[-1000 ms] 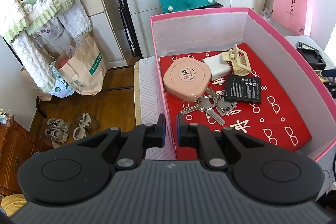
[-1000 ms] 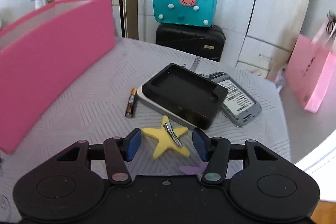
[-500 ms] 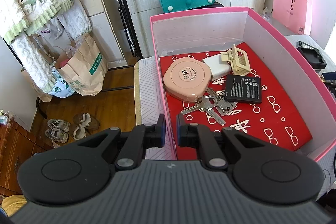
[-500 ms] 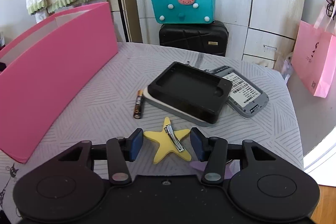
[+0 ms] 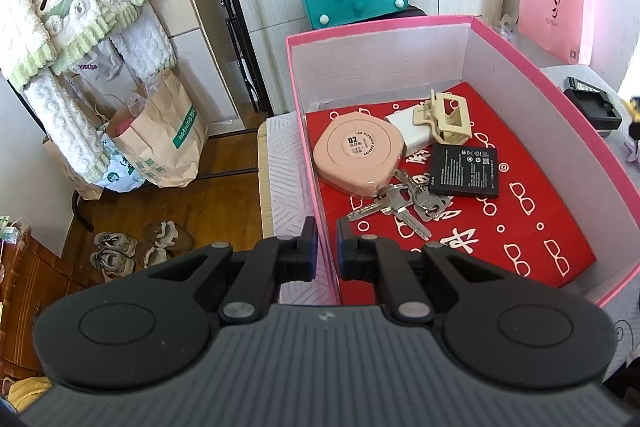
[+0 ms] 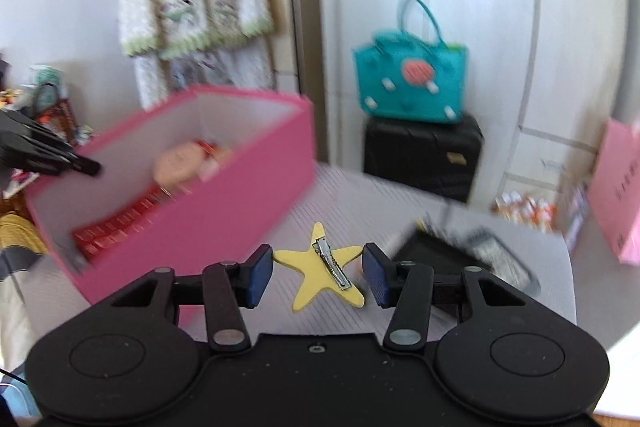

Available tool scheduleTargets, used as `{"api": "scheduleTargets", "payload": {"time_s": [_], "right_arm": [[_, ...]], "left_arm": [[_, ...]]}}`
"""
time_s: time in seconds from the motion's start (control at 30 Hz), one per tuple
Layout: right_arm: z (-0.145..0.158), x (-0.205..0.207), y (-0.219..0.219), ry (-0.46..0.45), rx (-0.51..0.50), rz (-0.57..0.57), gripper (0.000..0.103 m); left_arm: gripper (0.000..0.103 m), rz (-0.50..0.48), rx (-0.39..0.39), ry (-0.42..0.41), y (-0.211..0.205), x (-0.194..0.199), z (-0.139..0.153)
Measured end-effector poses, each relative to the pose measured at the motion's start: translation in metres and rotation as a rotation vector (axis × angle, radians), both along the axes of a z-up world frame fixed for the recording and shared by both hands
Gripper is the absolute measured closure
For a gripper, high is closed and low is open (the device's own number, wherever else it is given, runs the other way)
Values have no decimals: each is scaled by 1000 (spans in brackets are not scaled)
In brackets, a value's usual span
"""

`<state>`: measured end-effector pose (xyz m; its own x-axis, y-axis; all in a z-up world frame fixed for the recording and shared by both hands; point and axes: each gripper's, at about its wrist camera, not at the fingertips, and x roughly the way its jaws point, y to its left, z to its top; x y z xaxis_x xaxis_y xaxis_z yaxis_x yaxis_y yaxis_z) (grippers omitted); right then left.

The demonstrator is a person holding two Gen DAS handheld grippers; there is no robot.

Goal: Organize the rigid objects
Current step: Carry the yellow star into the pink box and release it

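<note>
My left gripper [image 5: 325, 241] is shut on the near-left wall of the pink box [image 5: 310, 163]. Inside on the red lining lie a round pink case [image 5: 358, 157], a white charger [image 5: 408, 131], a beige claw clip [image 5: 444, 119], a black battery [image 5: 464, 173] and a bunch of keys [image 5: 396, 203]. My right gripper [image 6: 318, 269] is shut on a yellow star hair clip [image 6: 326, 265], held in the air to the right of the pink box [image 6: 224, 211]. The left gripper [image 6: 44, 155] shows at the left edge of that blurred view.
A black tray [image 6: 444, 255] and a grey device [image 6: 500, 255] lie on the white table [image 6: 360, 195] at the right. A black tray [image 5: 592, 103] also shows past the box's right wall. A teal bag [image 6: 412, 83], a black suitcase [image 6: 420, 151] and pink bags stand behind.
My right gripper has closed on the yellow star clip, lifted it off the table and swung left toward the pink box. The left gripper and box have stayed put.
</note>
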<state>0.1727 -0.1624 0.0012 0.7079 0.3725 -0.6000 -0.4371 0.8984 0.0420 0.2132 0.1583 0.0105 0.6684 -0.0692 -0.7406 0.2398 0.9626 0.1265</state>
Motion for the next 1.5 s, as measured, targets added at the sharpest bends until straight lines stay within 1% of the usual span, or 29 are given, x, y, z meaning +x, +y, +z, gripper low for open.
{"api": "scheduleTargets", "payload": {"time_s": [0.07, 0.1, 0.17, 0.27, 0.33, 0.4, 0.47, 0.6, 0.63, 0.77, 0.9, 0.93, 0.97, 1.03, 1.13, 1.3, 1.4, 1.5], "right_arm": [[15, 1, 12, -28, 15, 45, 48], [22, 2, 18, -39, 27, 73, 48], [33, 3, 33, -59, 39, 130, 48], [42, 8, 61, -55, 47, 235, 48], [43, 12, 84, -55, 9, 313, 48], [37, 17, 104, -64, -49, 351, 48], [30, 27, 122, -49, -91, 379, 48], [14, 52, 146, 44, -101, 418, 48], [11, 56, 151, 69, -93, 424, 48], [-1, 79, 168, 215, -28, 450, 48], [-18, 98, 186, 323, 8, 446, 48], [-21, 103, 188, 361, 23, 439, 47], [-23, 106, 187, 378, 56, 431, 47], [-21, 105, 183, 368, 84, 445, 48], [-14, 98, 172, 331, 108, 401, 47], [8, 70, 135, 281, 200, 364, 47], [19, 52, 111, 250, 215, 333, 47], [28, 30, 84, 214, 211, 277, 47]], "left_arm": [[95, -2, 1, -9, -1, 0, 2], [98, -3, 3, -14, -1, 0, 2], [97, -1, 5, -15, 0, 0, 3], [97, 2, 8, -10, -1, 0, 3], [97, 0, 13, -7, -1, 0, 4], [97, -5, 17, -8, -1, -1, 4], [98, -9, 21, -14, -1, -2, 4], [98, -19, 27, -30, -1, -4, 3], [98, -25, 38, -38, -2, -5, 2], [97, -33, 53, -44, -3, -7, 3], [97, -38, 57, -39, -3, -8, 6], [97, -41, 58, -41, -3, -10, 7], [97, -42, 56, -45, -2, -12, 8], [97, -43, 46, -51, -1, -16, 9], [97, -40, 29, -53, 1, -18, 10], [97, -39, 21, -64, 2, -25, 12], [97, -41, 17, -67, 4, -28, 13], [97, -46, 26, -71, 4, -30, 13]]}}
